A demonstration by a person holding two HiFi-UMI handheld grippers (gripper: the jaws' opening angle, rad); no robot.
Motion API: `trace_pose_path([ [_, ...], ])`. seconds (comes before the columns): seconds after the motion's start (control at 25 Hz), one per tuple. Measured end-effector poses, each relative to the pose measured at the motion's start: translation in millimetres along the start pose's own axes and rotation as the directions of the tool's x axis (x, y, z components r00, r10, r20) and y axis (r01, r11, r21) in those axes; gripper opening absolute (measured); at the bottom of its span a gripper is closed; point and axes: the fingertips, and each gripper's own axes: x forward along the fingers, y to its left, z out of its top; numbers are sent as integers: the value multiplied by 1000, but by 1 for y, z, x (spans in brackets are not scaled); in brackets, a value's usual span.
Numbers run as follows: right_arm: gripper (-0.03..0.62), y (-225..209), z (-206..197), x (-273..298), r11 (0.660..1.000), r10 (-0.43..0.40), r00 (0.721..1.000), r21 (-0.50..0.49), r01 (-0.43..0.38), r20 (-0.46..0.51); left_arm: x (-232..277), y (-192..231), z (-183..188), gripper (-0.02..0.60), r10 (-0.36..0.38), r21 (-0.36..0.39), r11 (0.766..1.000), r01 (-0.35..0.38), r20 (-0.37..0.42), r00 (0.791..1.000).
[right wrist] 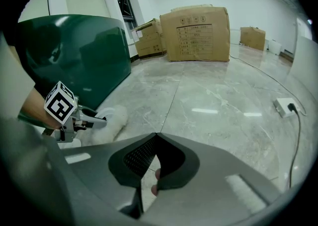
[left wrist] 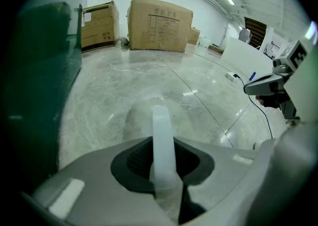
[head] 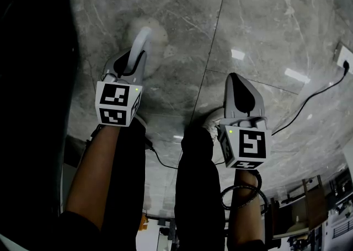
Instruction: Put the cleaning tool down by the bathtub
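Observation:
The cleaning tool has a white plastic handle [left wrist: 162, 140] and a fluffy white head [left wrist: 136, 116] that rests on the grey marble floor. My left gripper [left wrist: 164, 168] is shut on the handle. From the head view, the left gripper [head: 137, 52] points at the fluffy head [head: 155, 35]. The dark green bathtub [right wrist: 74, 53] stands just left of the tool, its wall [left wrist: 42, 76] close beside the left gripper. My right gripper [head: 235, 77] hovers to the right with its jaws together and nothing between them [right wrist: 156, 138]. The right gripper view also catches the tool's head [right wrist: 113, 119] by the tub.
Large cardboard boxes [right wrist: 198, 34] stand at the far wall, seen too as boxes [left wrist: 160, 24] in the left gripper view. A white power strip [right wrist: 284, 106] with a black cable [head: 309, 101] lies on the floor to the right. My legs [head: 196, 189] are below.

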Motion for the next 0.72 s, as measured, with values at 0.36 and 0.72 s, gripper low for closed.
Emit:
trace_pose_path([
  [0.36, 25, -1, 1, -6, 1000, -7, 1000, -12, 7, -2, -2, 0, 0, 122, -18, 3, 1000, 18, 5, 1000],
  [0.72, 25, 4, 18, -19, 1000, -6, 1000, -19, 6, 6, -20, -2, 11, 192, -28, 24, 999, 28, 13, 1000],
])
